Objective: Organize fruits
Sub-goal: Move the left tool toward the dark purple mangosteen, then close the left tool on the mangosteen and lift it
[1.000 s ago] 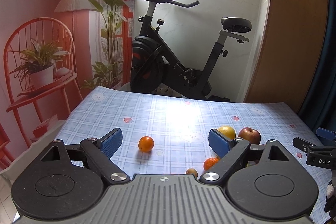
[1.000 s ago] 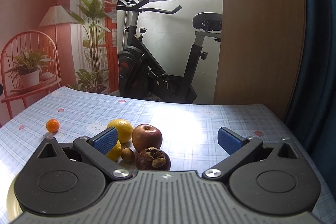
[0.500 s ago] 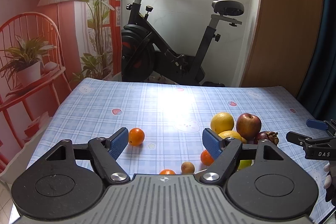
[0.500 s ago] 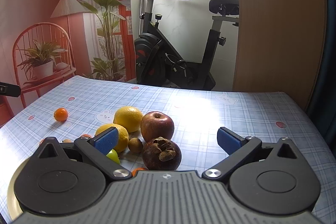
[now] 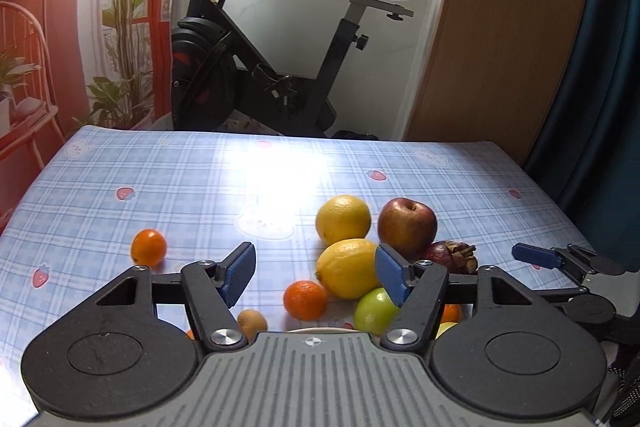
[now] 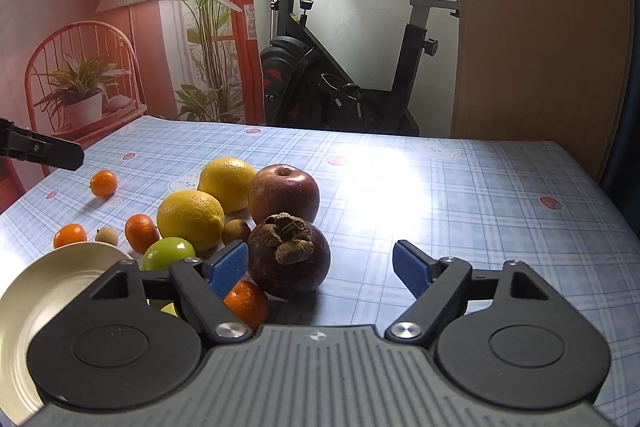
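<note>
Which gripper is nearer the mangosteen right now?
Right. The right gripper hangs just in front of the mangosteen, its jaws open after closing partway. The left gripper is off to the fruit's left, over the small orange.

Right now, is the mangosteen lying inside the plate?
No, the mangosteen sits on the tablecloth, apart from the plate, which holds no fruit.

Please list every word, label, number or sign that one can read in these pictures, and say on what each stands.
No words or numbers are readable in either view.
Cross mark: on the grey body of the left tongs; the same on the right tongs.
Red shapes on the exercise bike: not legible as letters.
Both tongs' jaws have just been closing, their pads pressing on nothing.
</note>
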A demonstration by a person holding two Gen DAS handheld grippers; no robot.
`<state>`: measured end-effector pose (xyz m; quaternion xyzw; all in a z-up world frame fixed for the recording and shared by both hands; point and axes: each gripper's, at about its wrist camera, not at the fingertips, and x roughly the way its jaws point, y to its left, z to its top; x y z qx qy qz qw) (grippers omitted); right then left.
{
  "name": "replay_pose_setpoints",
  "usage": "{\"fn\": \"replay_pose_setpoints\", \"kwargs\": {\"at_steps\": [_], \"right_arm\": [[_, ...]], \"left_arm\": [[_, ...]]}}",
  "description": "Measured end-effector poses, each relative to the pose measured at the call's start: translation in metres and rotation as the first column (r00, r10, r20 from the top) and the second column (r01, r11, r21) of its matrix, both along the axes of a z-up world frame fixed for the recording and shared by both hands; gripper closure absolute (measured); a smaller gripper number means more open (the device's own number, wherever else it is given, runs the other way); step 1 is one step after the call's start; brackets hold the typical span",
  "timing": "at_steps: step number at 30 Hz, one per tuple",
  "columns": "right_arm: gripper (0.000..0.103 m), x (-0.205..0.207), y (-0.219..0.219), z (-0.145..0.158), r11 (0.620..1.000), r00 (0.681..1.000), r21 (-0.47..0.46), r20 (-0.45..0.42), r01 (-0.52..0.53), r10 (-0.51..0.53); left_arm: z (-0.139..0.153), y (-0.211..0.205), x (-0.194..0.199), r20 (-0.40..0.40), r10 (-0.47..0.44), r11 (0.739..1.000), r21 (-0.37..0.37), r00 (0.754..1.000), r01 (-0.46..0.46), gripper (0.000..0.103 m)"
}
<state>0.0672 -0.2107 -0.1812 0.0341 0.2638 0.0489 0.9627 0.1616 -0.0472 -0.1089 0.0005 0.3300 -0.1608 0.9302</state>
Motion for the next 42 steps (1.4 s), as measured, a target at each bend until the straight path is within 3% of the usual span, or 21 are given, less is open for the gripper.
{"fn": "replay_pose_setpoints", "kwargs": {"at_steps": [3, 5, 10, 18, 31, 42], "right_arm": [[0.029, 0.001, -0.005, -0.006, 0.999, 1.0, 0.039, -0.002, 0.005, -0.005], [0.032, 0.002, -0.009, -0.008, 0.998, 1.0, 0.067, -0.003, 0.004, -0.004], [0.036, 0.008, -0.01, -0.011, 0.995, 0.999, 0.1, -0.015, -0.028, 0.03], [0.036, 0.021, -0.009, -0.021, 0.986, 0.996, 0.15, -0.042, -0.069, 0.076], [0.039, 0.034, -0.007, -0.028, 0.979, 0.993, 0.187, -0.069, -0.085, 0.1], [0.04, 0.035, -0.011, -0.029, 0.973, 0.992, 0.214, -0.077, -0.084, 0.102]], "left_arm": [[-0.003, -0.017, 0.011, 0.001, -0.05, 0.999, -0.013, 0.999, 0.05, 0.04], [-0.006, -0.027, 0.021, -0.019, -0.081, 0.996, -0.028, 0.997, 0.08, 0.048], [-0.021, -0.052, 0.049, -0.117, -0.129, 0.989, -0.088, 0.985, 0.119, 0.056], [-0.044, -0.08, 0.07, -0.221, -0.19, 0.978, -0.131, 0.957, 0.164, 0.057], [-0.06, -0.105, 0.09, -0.299, -0.27, 0.959, -0.175, 0.915, 0.225, 0.056], [-0.061, -0.102, 0.096, -0.32, -0.303, 0.947, -0.203, 0.898, 0.248, 0.054]]}}
